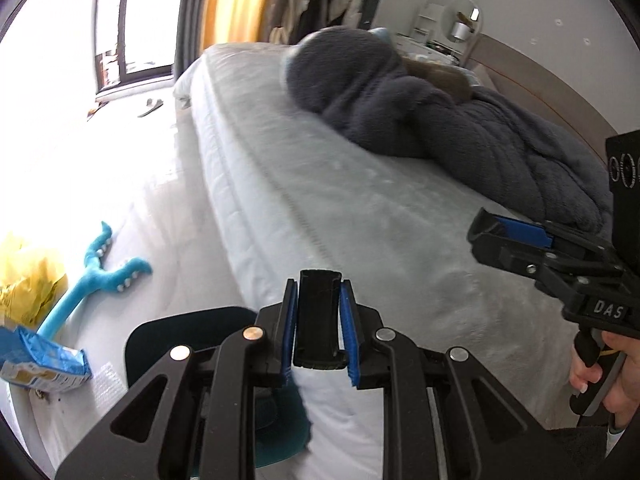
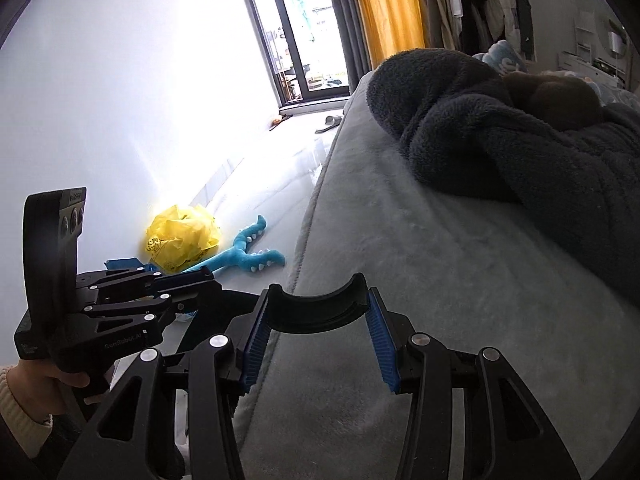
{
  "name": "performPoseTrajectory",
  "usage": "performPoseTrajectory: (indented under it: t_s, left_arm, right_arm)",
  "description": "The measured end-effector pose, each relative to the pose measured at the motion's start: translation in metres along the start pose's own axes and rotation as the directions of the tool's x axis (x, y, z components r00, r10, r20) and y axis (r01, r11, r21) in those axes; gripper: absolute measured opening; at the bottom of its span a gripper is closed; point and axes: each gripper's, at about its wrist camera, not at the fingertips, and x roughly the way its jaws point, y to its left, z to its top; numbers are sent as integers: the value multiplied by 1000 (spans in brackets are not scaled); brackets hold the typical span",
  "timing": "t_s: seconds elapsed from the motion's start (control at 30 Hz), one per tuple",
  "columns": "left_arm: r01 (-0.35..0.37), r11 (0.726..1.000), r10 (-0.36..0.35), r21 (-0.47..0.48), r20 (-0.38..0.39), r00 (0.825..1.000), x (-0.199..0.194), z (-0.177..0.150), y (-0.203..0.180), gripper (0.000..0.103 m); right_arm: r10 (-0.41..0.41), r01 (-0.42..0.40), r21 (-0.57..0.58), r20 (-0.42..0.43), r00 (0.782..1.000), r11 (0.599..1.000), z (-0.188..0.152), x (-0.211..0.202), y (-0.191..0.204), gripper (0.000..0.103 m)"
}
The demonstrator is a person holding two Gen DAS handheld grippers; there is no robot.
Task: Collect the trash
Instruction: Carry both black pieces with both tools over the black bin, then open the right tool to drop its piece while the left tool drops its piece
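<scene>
ITEM: floor litter, bedside, both wrist views, listed L to R. Task's things: yellow crumpled bag, far L on the floor by the wall. Touching its near side is a blue snack packet, flattened and torn. Both are well L of the bed and not held. Step in hand (judged): approach to the litter, no pickup yet. To do it well: swing L and down off the bed edge, take the packet 1st since it lies nearest, and pinch a raised fold of the bag, not its flat film. Both tongs look occupied, so 1 pair prob. needs freeing before any grab. Left tongs: nearly together, clamped on a black block standing upright btwn the blue pads. Right tongs: wider apart, pads apparently clamped on the ends of a curved black strip. What either piece is, cannot tell. In the way: blue plush toy, just R of the bag w/ its stem running toward the packet, easy to snag by mistake. Dark round-edged thing under the left tongs, kind unclear, hides part of the floor. Others: orange curtain, slipper by the window, dark grey blanket heaped on the bed, far R.
</scene>
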Motion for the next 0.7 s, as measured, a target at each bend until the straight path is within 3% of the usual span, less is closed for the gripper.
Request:
performPoseTrajectory:
  t_s: [0.3,0.7]
  left_arm:
    - [-64,996,61,-60,-57,997,-3,-20,58,22]
    - [-102,980,66,-171,-203,977,7,-50,121,23]
  right_arm:
    - [50,-51,-58,-14,999,997,16,32,49,47]
    - [101,-110,-116,-79,992,987,23,85,107,47]
